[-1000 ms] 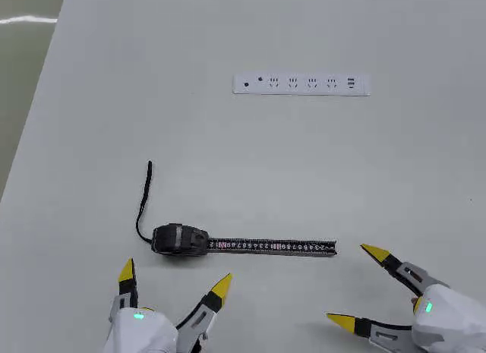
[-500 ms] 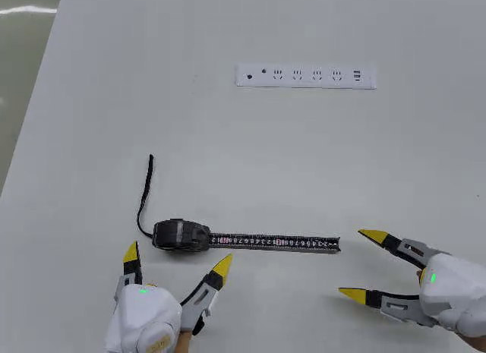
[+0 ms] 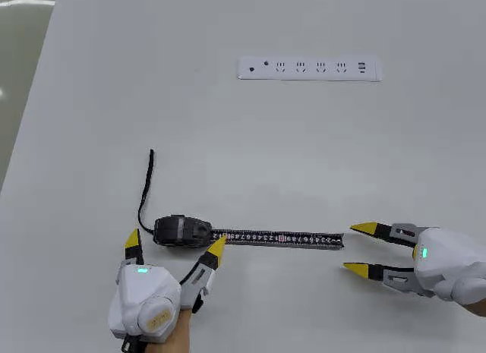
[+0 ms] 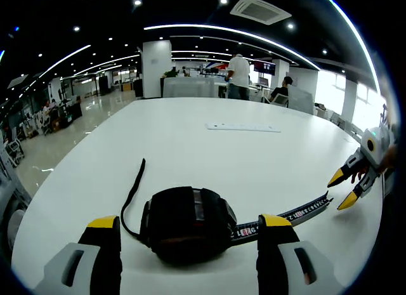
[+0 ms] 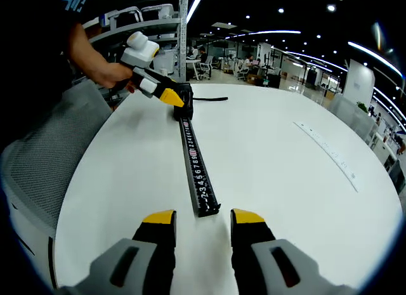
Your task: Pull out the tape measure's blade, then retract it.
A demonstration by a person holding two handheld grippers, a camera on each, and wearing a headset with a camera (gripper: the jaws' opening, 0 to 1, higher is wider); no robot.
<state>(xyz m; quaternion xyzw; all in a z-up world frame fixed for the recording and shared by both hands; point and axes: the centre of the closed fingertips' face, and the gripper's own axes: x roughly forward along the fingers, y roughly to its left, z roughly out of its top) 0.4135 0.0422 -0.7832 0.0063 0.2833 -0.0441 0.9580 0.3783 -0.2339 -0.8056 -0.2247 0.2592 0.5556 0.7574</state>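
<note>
A black tape measure case (image 3: 181,231) (image 4: 186,223) (image 5: 184,108) lies on the white table (image 3: 266,156), its wrist strap (image 3: 146,187) trailing away. Its dark numbered blade (image 3: 277,239) (image 5: 197,171) lies pulled out flat to the right, ending at a hook (image 3: 339,245) (image 5: 208,210). My left gripper (image 3: 174,248) (image 4: 189,221) is open just in front of the case, one yellow tip on each side. My right gripper (image 3: 360,249) (image 5: 202,216) is open, tips just short of the blade's hook, holding nothing.
A white power strip (image 3: 309,69) (image 4: 243,127) (image 5: 330,154) lies flat farther back on the table. The table's left edge (image 3: 30,102) drops to a glossy floor. In the left gripper view, people and desks stand far behind the table.
Both grippers moved in: the left one forward until its tips flank the case, the right one leftward and up toward the blade's hook. The tape measure lies as before.
</note>
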